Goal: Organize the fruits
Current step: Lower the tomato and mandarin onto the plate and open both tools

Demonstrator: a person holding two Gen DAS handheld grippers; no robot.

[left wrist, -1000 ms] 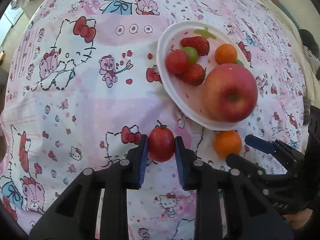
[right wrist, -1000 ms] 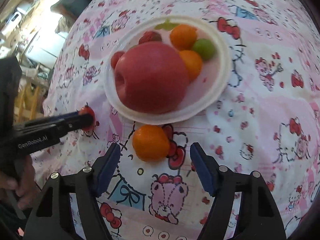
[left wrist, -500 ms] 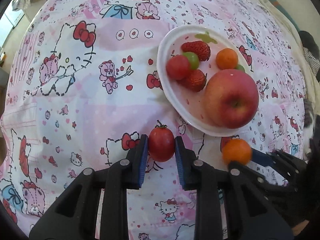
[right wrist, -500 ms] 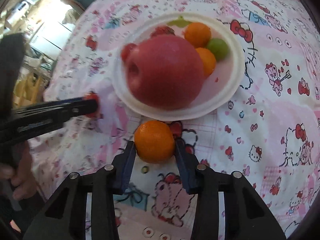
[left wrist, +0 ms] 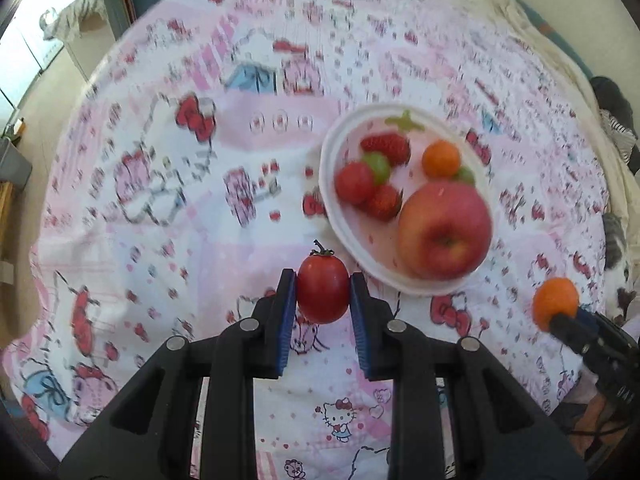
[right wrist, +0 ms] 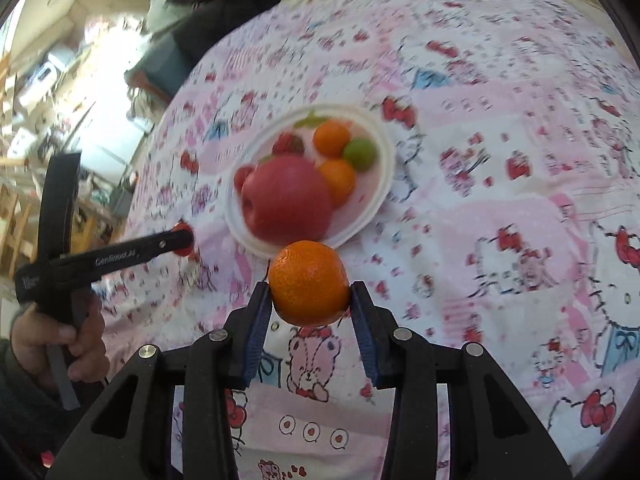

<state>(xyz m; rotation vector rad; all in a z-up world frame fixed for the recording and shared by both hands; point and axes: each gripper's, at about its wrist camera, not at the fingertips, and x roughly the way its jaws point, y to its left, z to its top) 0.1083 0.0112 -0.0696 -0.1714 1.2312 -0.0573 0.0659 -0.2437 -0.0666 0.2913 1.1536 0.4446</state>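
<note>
My left gripper point(left wrist: 323, 294) is shut on a red cherry tomato point(left wrist: 322, 294) and holds it above the cloth, just left of the white plate point(left wrist: 326, 184). The plate holds a big red apple point(left wrist: 444, 230), strawberries point(left wrist: 386, 146), a small orange point(left wrist: 441, 159), green grapes and a tomato. My right gripper point(right wrist: 309, 294) is shut on a small orange point(right wrist: 309, 288) and holds it lifted in front of the plate point(right wrist: 382, 176). The same orange shows in the left wrist view point(left wrist: 555, 307) at the right. The left gripper shows in the right wrist view point(right wrist: 182, 240).
A pink and white Hello Kitty cloth point(left wrist: 180, 200) covers the table. Room furniture and floor lie beyond the table's left edge point(right wrist: 60, 92). A dark bundle point(right wrist: 216, 4) sits past the far edge.
The right gripper closed on the orange and lifted it off the cloth. The left gripper rose with the tomato. Both views now stand higher, farther from the plate.
</note>
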